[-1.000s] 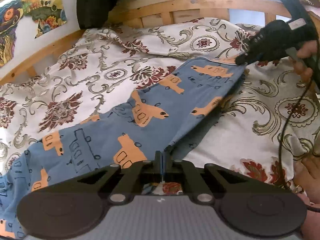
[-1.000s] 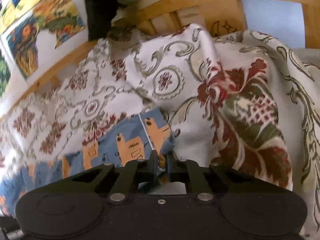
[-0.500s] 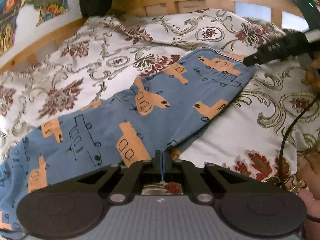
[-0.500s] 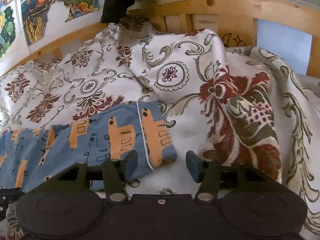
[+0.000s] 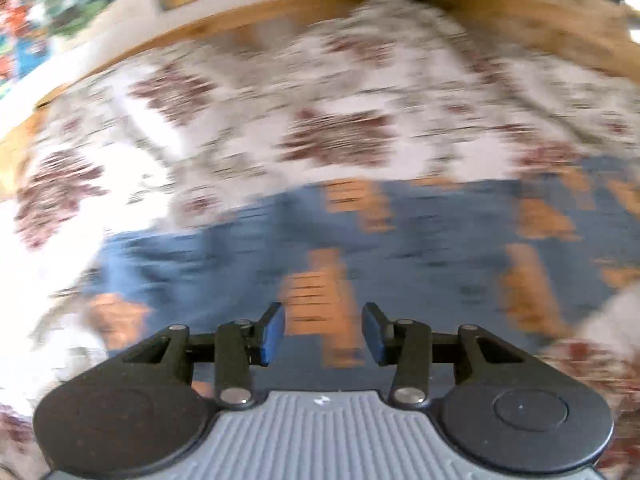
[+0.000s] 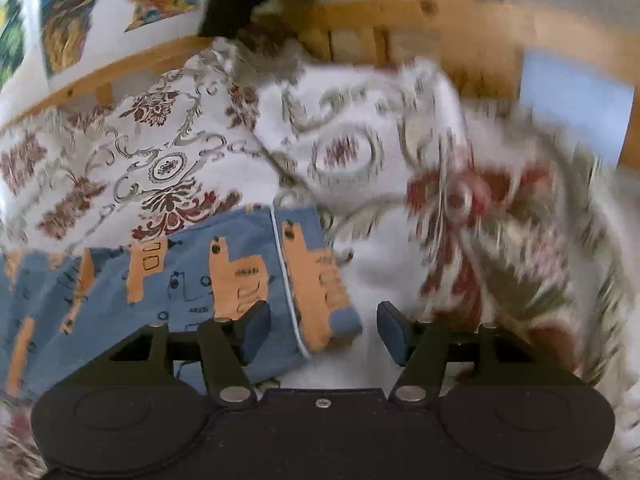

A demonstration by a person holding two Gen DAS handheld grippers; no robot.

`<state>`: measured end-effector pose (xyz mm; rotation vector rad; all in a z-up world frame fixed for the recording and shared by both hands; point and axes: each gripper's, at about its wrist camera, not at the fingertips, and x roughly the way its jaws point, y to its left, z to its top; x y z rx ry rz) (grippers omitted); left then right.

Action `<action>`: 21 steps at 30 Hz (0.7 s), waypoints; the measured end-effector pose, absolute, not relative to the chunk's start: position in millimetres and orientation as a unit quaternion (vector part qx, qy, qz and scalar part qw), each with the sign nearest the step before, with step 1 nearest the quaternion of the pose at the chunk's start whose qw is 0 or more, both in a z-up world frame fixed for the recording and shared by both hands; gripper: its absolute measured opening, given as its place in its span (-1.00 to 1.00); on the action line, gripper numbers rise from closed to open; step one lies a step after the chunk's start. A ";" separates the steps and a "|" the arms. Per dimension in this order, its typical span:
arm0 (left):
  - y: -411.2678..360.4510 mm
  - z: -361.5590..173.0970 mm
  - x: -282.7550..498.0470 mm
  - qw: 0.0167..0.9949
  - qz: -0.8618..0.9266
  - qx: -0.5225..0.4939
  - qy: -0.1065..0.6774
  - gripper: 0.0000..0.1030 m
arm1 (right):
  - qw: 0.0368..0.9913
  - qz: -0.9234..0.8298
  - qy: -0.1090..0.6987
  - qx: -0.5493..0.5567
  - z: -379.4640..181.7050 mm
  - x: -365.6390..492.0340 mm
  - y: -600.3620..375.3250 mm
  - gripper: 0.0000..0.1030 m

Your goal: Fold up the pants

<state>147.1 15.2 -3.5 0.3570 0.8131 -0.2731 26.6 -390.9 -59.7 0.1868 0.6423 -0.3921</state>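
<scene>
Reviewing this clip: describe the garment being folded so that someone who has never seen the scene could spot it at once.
Start at the wooden bed frame, then drop to the cream floral bedspread over the bed. Flat on it lie the pants, blue with orange blocky shapes and a thin white line near the hem. They are the only blue cloth on the red-and-olive florals.

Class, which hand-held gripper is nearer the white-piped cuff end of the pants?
Right. The right hand-held gripper hangs open directly over the cuff of the pants. The left hand-held gripper, also open, hovers over blurred fabric with no cuff in view.
</scene>
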 end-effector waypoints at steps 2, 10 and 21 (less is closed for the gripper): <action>36.1 -3.4 157.2 0.900 -0.106 0.181 0.383 0.02 | 0.936 -0.179 0.299 0.044 -51.2 28.2 -376.2 0.50; 91.8 -15.6 176.3 0.913 0.050 0.129 0.384 -0.18 | 0.956 -0.072 0.286 0.000 -33.8 65.1 -321.9 0.64; 60.5 -2.4 147.5 0.949 -0.005 0.088 0.303 0.84 | 0.917 0.180 0.348 -0.072 4.4 167.9 -251.7 0.92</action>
